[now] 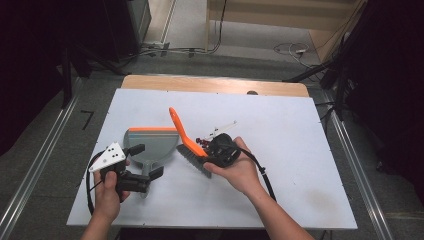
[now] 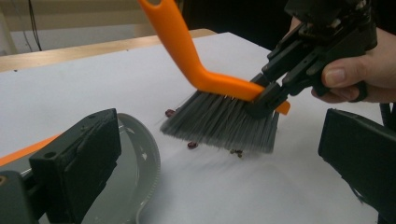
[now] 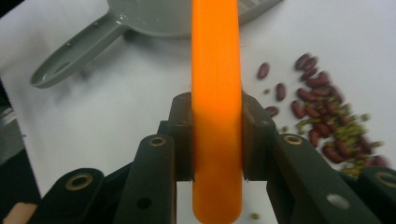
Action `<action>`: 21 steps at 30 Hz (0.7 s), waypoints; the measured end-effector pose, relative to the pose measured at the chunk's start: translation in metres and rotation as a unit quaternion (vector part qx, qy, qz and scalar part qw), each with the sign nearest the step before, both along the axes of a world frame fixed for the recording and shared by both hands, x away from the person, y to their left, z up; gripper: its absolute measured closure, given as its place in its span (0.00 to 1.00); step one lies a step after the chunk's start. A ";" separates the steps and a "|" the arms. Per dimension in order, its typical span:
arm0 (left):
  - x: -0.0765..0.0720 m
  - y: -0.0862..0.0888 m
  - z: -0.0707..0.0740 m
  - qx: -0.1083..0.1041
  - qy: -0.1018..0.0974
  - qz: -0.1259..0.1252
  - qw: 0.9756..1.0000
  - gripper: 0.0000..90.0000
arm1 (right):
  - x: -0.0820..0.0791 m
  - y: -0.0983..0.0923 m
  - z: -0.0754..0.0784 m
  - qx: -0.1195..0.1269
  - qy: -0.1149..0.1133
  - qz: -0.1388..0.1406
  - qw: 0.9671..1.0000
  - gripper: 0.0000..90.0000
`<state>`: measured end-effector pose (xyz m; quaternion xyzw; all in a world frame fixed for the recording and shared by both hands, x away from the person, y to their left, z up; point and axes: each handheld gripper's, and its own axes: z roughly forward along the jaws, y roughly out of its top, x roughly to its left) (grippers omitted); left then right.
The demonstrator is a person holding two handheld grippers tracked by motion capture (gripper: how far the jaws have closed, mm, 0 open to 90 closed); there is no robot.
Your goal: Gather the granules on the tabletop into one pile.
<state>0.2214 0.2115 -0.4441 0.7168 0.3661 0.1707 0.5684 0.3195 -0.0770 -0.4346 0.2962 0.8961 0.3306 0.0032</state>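
Fingers [image 3: 217, 140] above white tabletop [image 1: 280, 130]

You're seeing a brush [image 2: 219, 84] with a smooth, slightly glossy orange plastic handle and fine grey bristles, a glossy grey plastic dustpan [image 3: 154, 18], shiny red beans [image 3: 322, 107], a matt white sheet [image 1: 280, 130] over pale wood

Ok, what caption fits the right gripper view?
Claw clamps the orange brush beside scattered beans and a grey dustpan.
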 end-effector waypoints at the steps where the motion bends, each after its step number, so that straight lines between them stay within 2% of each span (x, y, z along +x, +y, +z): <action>1: 0.000 0.000 0.000 -0.001 0.000 0.000 1.000 0.00 | 0.001 0.001 -0.004 0.003 0.011 -0.002 1.000 0.77; 3: 0.000 -0.001 0.000 0.001 0.001 -0.001 1.000 0.00 | 0.008 0.001 -0.014 0.013 0.040 -0.007 0.999 0.77; 4: 0.000 -0.002 0.000 0.003 0.000 -0.002 1.000 0.00 | 0.012 0.000 -0.016 0.019 0.046 -0.016 0.999 0.77; 7: -0.001 -0.005 -0.001 0.004 0.001 -0.005 1.000 0.00 | 0.026 -0.004 -0.022 0.012 0.046 -0.043 0.998 0.77; 8: -0.001 -0.005 -0.001 0.006 0.001 -0.006 1.000 0.00 | 0.030 -0.007 -0.024 0.018 0.054 -0.048 0.997 0.77; 12: 0.000 -0.004 -0.002 0.006 0.003 -0.006 1.000 0.00 | 0.037 -0.012 -0.027 0.012 0.054 -0.045 0.997 0.77; 16: -0.001 -0.006 -0.002 0.006 0.004 -0.008 1.000 0.00 | 0.042 -0.015 -0.027 -0.003 0.051 -0.069 0.996 0.76; 21: -0.001 -0.007 -0.002 0.007 0.004 -0.010 1.000 0.00 | 0.047 -0.025 -0.026 -0.009 0.043 -0.091 0.995 0.76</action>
